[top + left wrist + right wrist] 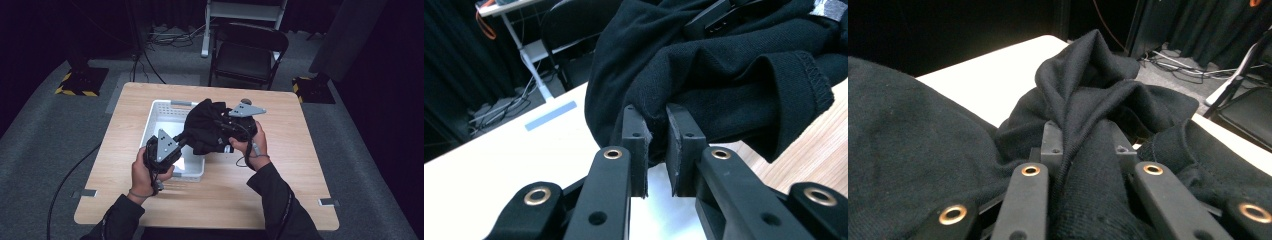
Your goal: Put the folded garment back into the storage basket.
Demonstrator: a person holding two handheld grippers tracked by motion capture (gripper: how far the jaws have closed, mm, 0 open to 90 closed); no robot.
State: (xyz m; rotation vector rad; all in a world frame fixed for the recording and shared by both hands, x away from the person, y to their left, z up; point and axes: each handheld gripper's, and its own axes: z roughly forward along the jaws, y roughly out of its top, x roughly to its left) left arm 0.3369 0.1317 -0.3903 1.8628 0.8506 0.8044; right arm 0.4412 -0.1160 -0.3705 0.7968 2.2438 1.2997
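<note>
A bunched black garment hangs above the right side of a white basket on the wooden table. My left gripper sits at the garment's lower left and is shut on a fold of the black cloth; its pads pinch the fabric. My right gripper holds the garment from the right, shut on a thick ridge of cloth that runs between its jaws. In the left gripper view the right gripper pokes out of the folds at the top.
The wooden table has bare surface to the right and front of the basket. A black folding chair stands beyond the far edge. Cables lie on the grey floor behind.
</note>
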